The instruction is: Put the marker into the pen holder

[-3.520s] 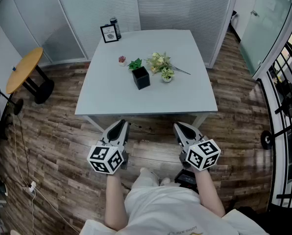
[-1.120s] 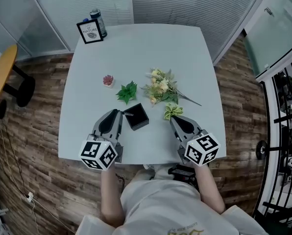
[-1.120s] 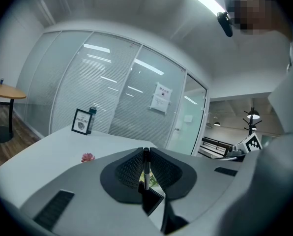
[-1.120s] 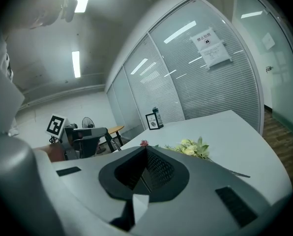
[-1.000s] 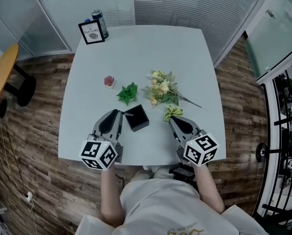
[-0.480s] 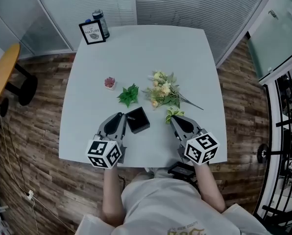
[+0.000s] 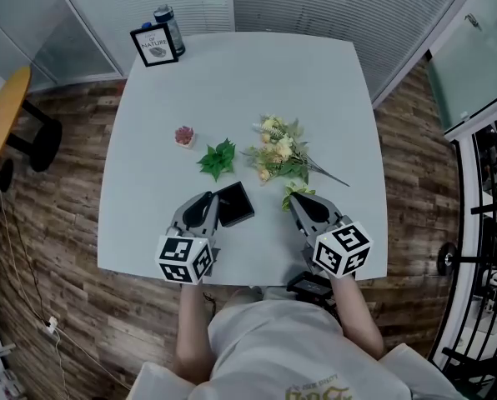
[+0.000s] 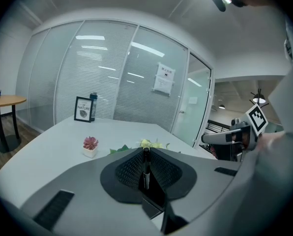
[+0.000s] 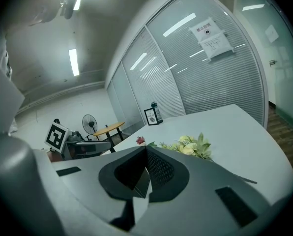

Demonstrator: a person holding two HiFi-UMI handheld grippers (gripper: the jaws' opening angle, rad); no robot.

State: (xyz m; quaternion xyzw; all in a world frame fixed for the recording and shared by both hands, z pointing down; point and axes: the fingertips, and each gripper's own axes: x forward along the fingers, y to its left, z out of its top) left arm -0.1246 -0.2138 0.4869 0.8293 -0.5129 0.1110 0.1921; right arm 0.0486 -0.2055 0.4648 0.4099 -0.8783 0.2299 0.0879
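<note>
A black square pen holder point(image 7: 234, 204) stands on the pale grey table point(image 7: 232, 82), near its front edge. My left gripper point(image 7: 207, 200) lies just left of the holder, its tips close beside the holder's left wall. In the left gripper view, that gripper point(image 8: 145, 150) is shut on a thin black marker point(image 8: 145, 168), which stands upright between the pads. My right gripper point(image 7: 293, 198) rests to the right of the holder, apart from it. Its jaws point(image 9: 146, 154) are shut with nothing between them. The holder is hidden behind the jaws in both gripper views.
A bunch of artificial flowers point(image 7: 279, 152), a green leafy sprig point(image 7: 218, 158), a small pink potted plant point(image 7: 184, 135) and a small yellow-green plant point(image 7: 297, 190) lie behind the holder. A framed sign point(image 7: 153, 44) and a bottle point(image 7: 168, 27) stand at the far left corner.
My left gripper has moved right with the marker, closing the gap to the pen holder. The right gripper has hardly moved.
</note>
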